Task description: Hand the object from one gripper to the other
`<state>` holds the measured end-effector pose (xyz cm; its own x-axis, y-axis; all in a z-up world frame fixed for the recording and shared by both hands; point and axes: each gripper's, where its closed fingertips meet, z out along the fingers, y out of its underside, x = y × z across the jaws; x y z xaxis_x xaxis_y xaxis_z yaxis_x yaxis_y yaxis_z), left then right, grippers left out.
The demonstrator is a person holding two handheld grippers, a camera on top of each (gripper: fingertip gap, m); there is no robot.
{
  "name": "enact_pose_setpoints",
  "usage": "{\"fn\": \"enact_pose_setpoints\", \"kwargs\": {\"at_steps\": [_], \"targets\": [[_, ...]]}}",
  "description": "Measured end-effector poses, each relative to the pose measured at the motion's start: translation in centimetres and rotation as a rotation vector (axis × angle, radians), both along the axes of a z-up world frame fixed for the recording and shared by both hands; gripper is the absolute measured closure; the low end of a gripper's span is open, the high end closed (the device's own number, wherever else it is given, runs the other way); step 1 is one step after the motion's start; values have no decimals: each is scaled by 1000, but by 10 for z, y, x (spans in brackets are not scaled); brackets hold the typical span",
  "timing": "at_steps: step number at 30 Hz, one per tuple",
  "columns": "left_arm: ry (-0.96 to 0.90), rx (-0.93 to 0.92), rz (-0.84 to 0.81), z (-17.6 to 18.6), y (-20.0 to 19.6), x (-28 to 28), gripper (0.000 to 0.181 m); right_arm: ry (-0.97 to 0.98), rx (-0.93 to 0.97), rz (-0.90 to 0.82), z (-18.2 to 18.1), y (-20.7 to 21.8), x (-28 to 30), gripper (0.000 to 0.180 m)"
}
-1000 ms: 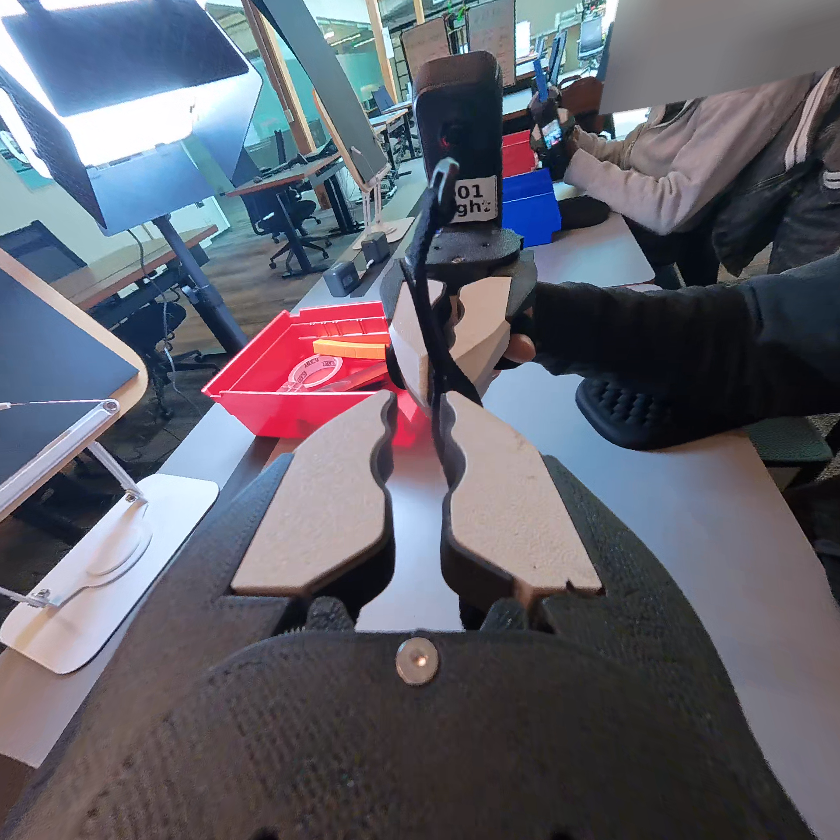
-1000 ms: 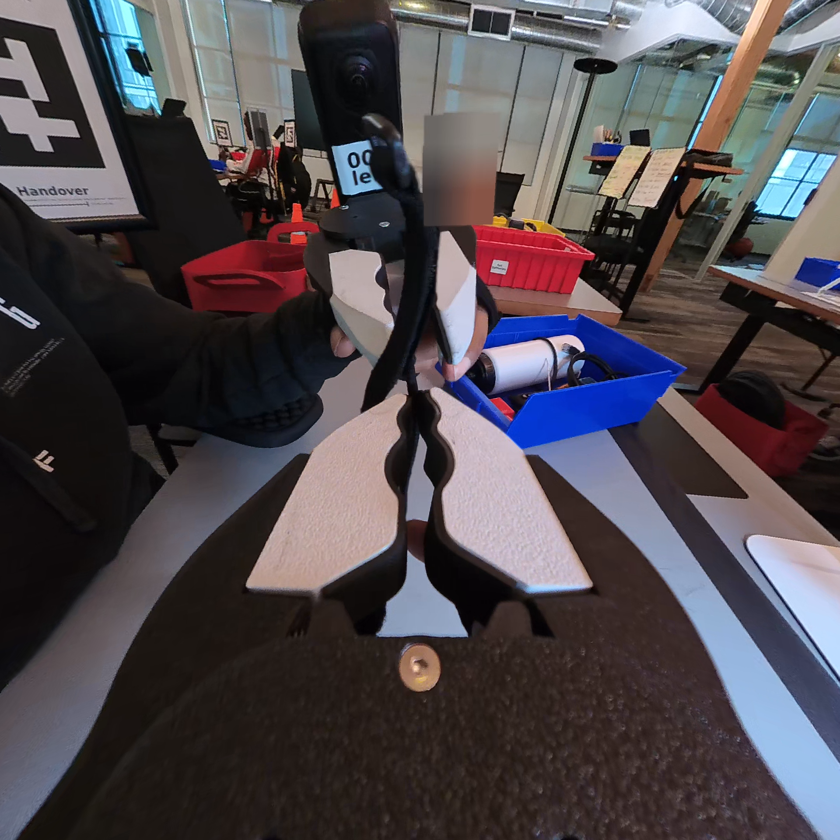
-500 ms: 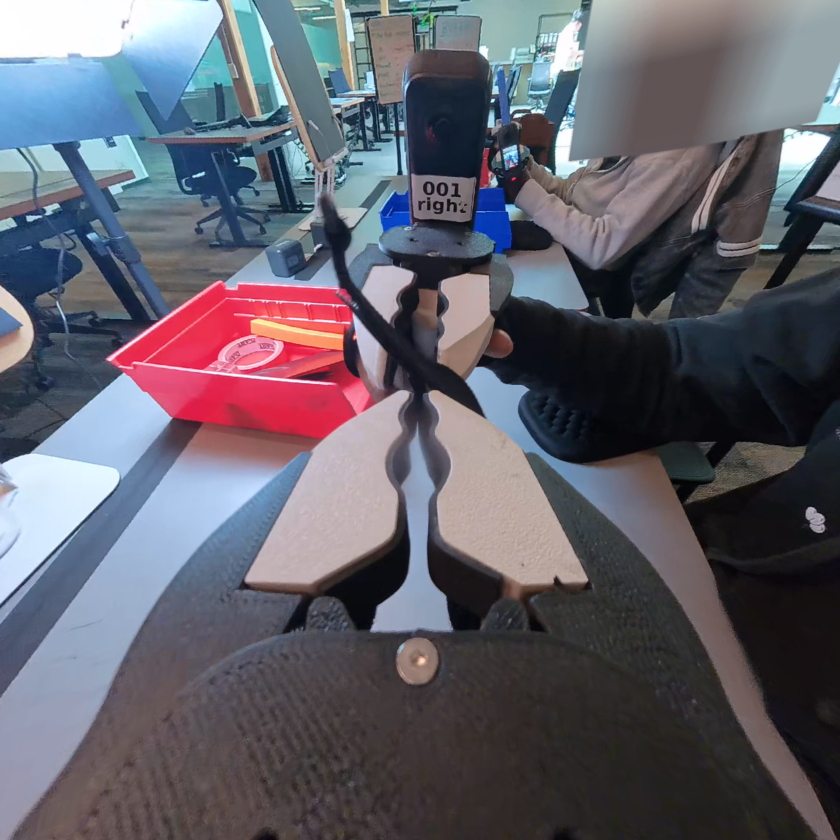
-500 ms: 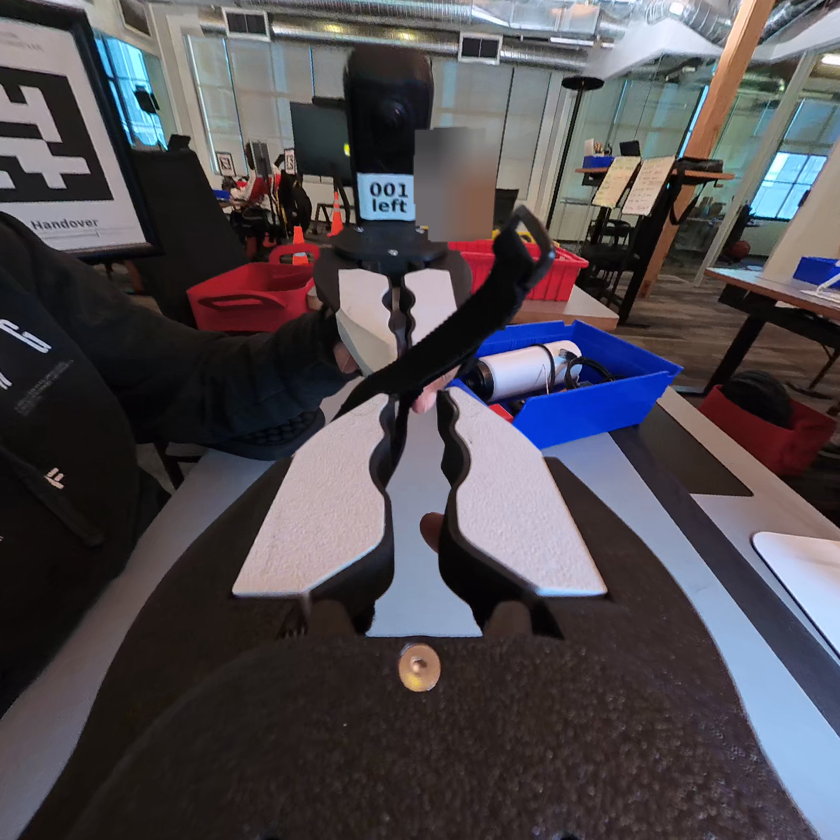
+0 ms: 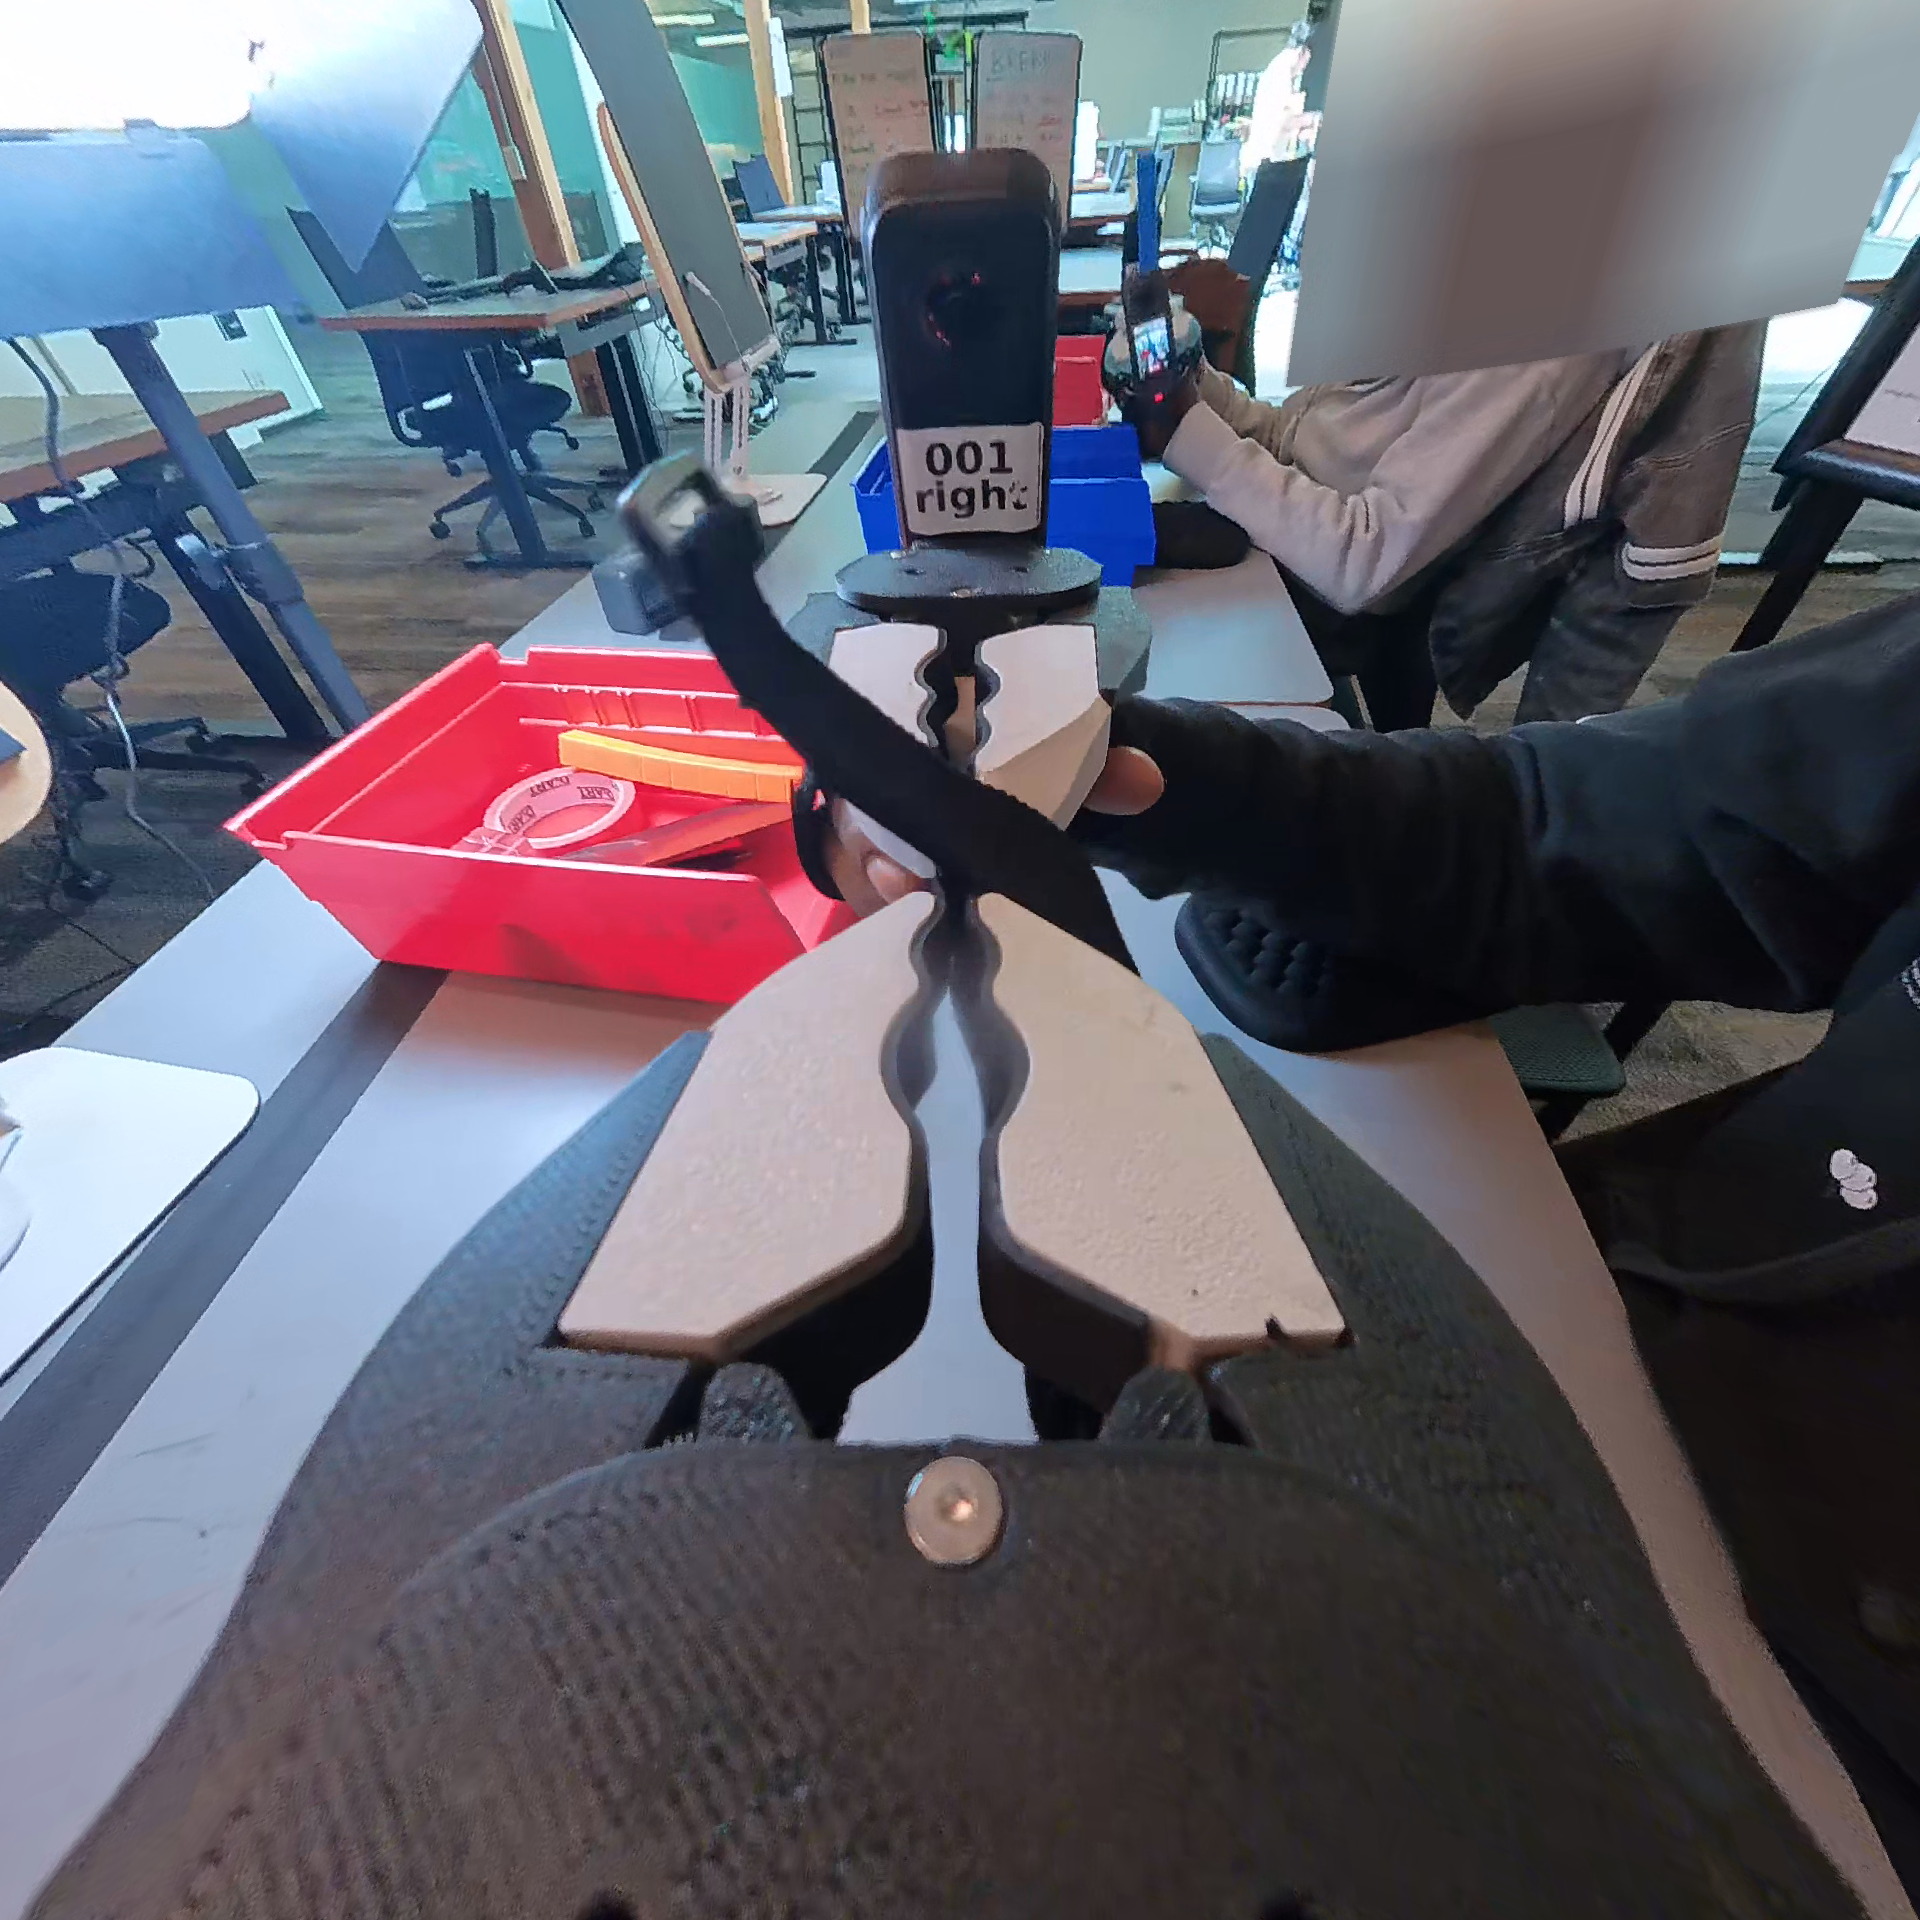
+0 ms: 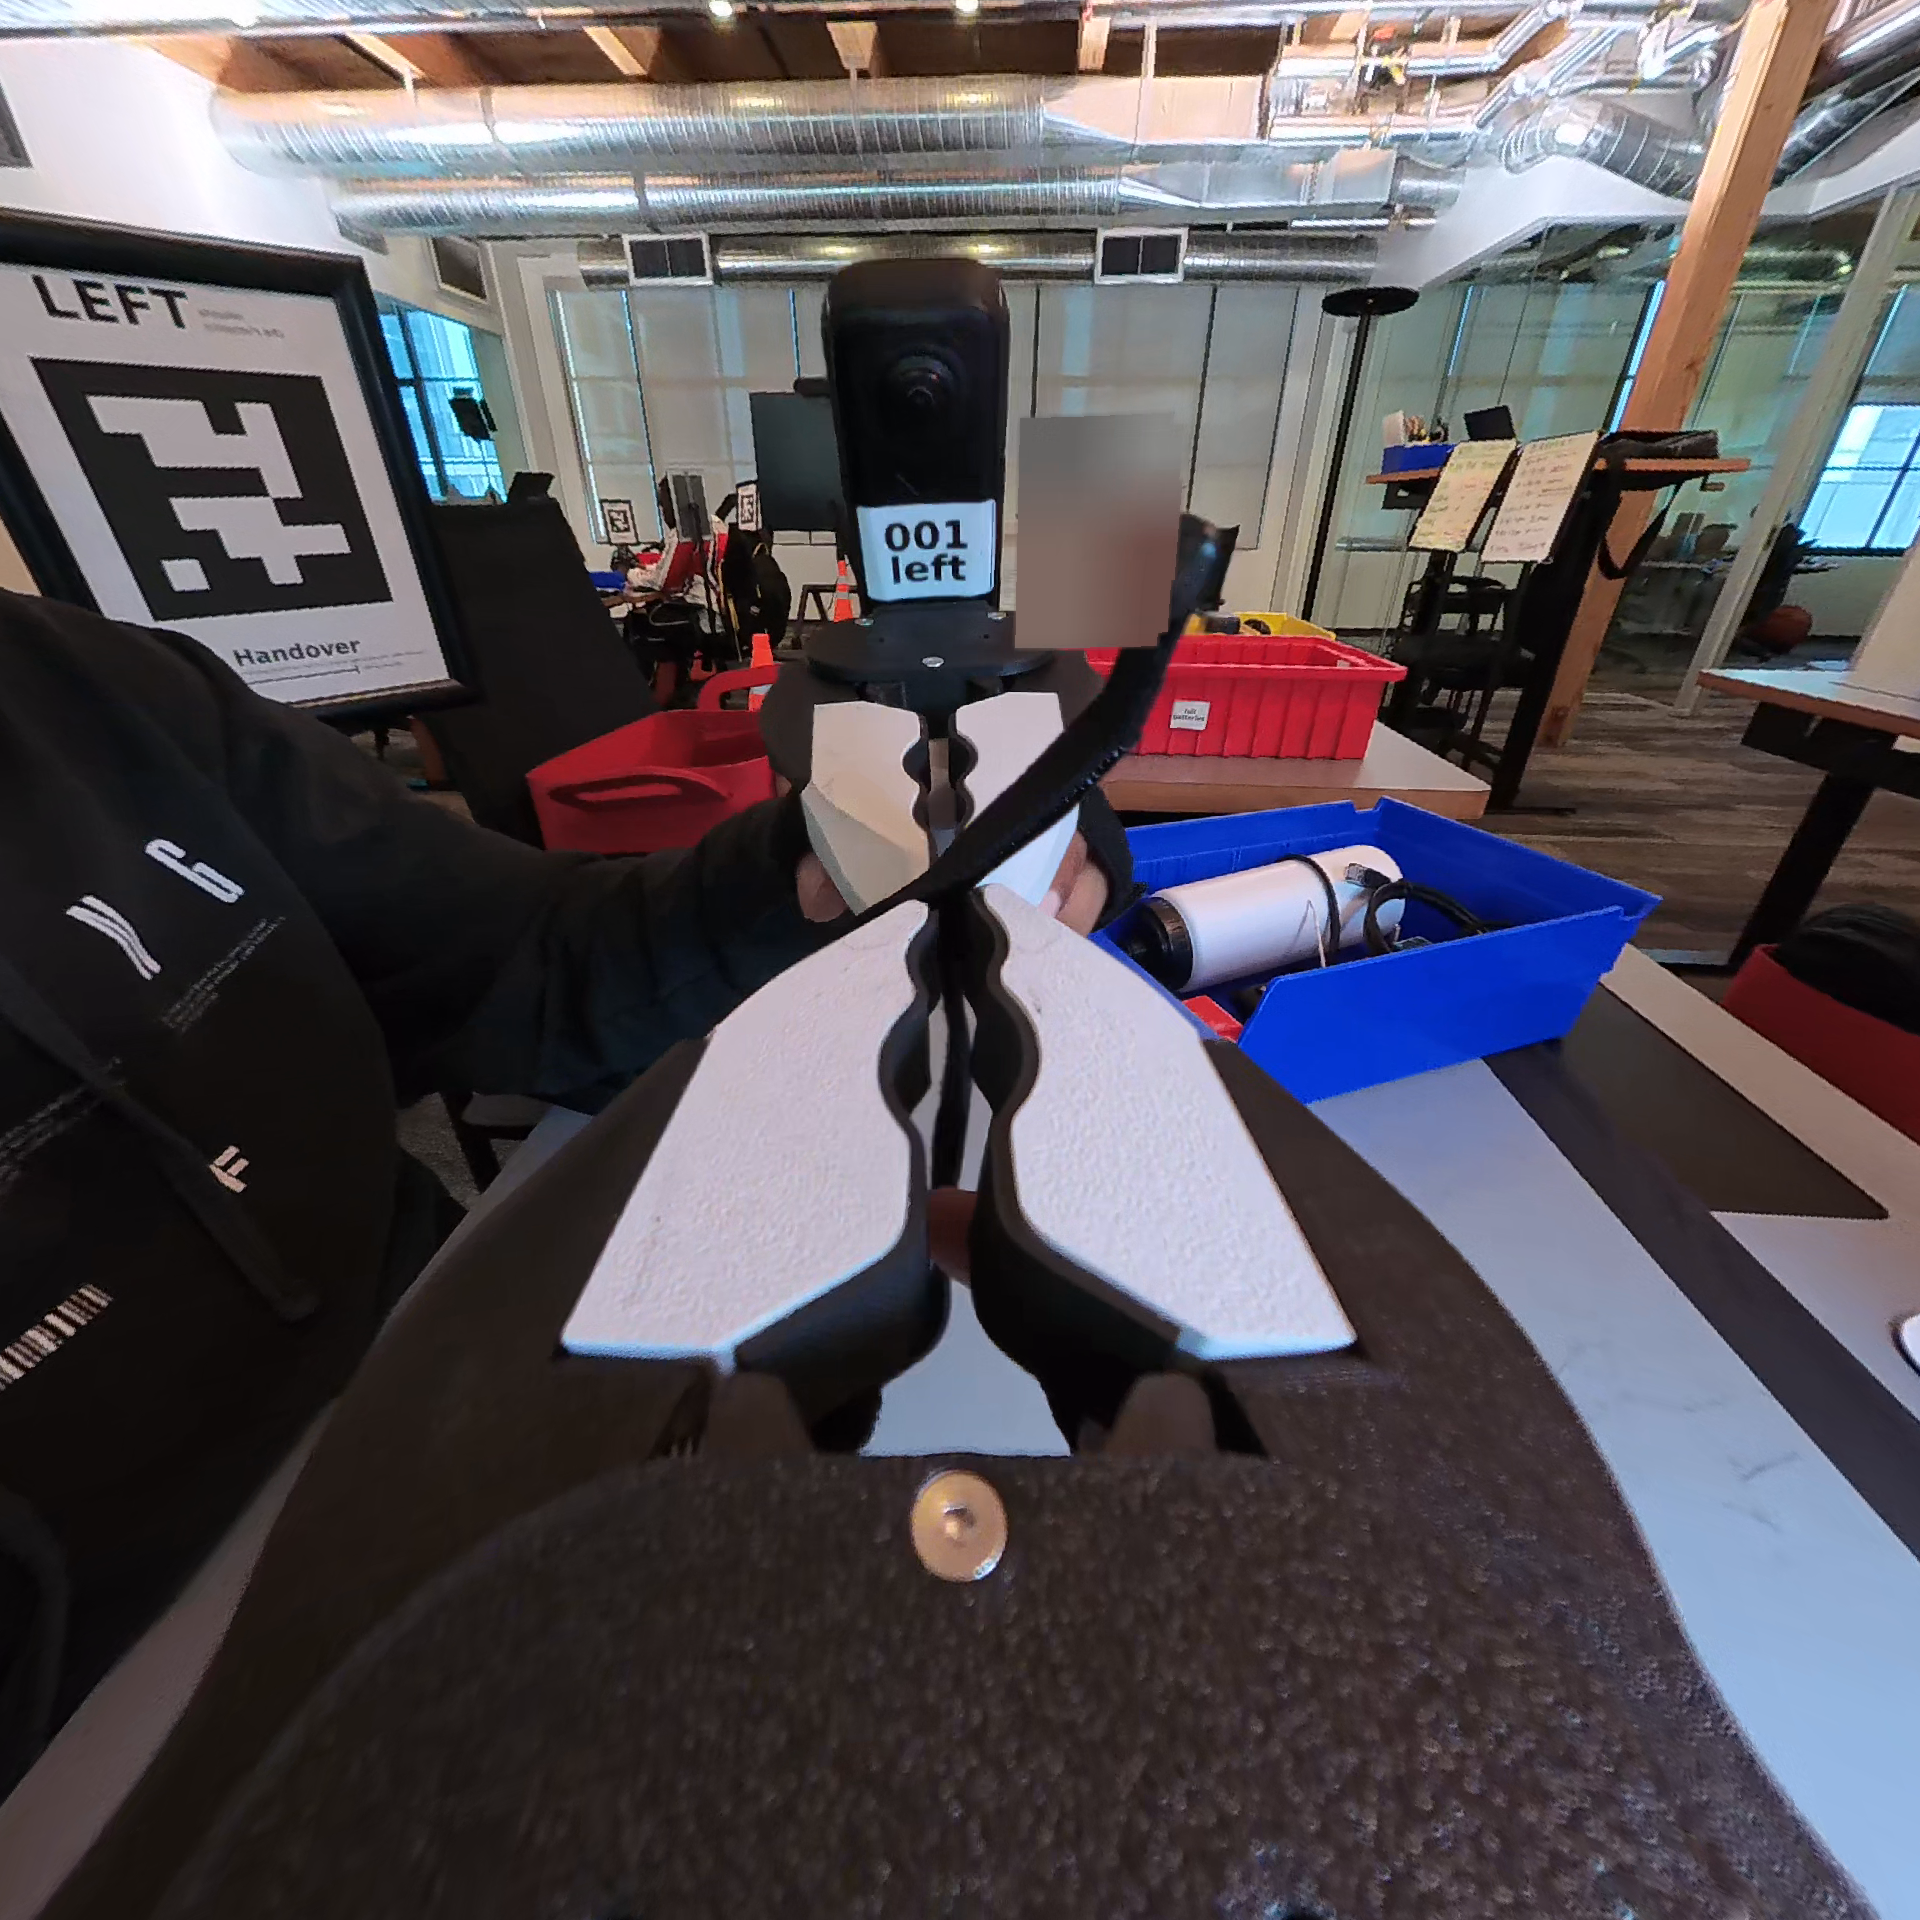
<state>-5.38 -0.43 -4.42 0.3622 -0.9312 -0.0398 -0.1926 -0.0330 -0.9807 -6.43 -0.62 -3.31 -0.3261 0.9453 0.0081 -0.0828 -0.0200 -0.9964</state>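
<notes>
Strap (image 5: pixel 831 727) | slants up-left, buckle high | left gripper (image 5: pixel 951 914) clenched on it | right gripper (image 6: pixel 951 914) likewise

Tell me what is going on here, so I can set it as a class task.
A person holds a two-finger tool in each hand, facing each other above a table. A black strap runs between the tips. The left tool looks shut on the strap's lower end. The right tool also looks shut on it, so both seem to hold it mid-handover. The strap's buckle end sticks up free. A red bin and a blue bin sit on the table.
</notes>
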Motion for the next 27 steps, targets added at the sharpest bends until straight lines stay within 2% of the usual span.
{"fn": "enact_pose_setpoints", "kwargs": {"at_steps": [3,6,13,21,22,25,27], "targets": [[-52,12,14,8,2,-5,169,1,14,0,2,0,3,177],[-157,-8,-17,23,-1,-9,168,-20,59,-14,-2,0,4,177],[-209,-47,-36,26,-1,-10,166,-15,59,34,-5,-9,1,177],[-180,-60,-8,19,6,-7,177,-83,118,-33,-19,-1,-5,177],[-167,-51,2,18,7,-7,177,-102,131,-50,-21,2,-4,176],[-126,-64,31,13,10,-11,177,-121,141,-91,-17,12,5,157],[-84,-74,48,6,14,-12,177,-83,150,-114,-5,14,12,156]]}}
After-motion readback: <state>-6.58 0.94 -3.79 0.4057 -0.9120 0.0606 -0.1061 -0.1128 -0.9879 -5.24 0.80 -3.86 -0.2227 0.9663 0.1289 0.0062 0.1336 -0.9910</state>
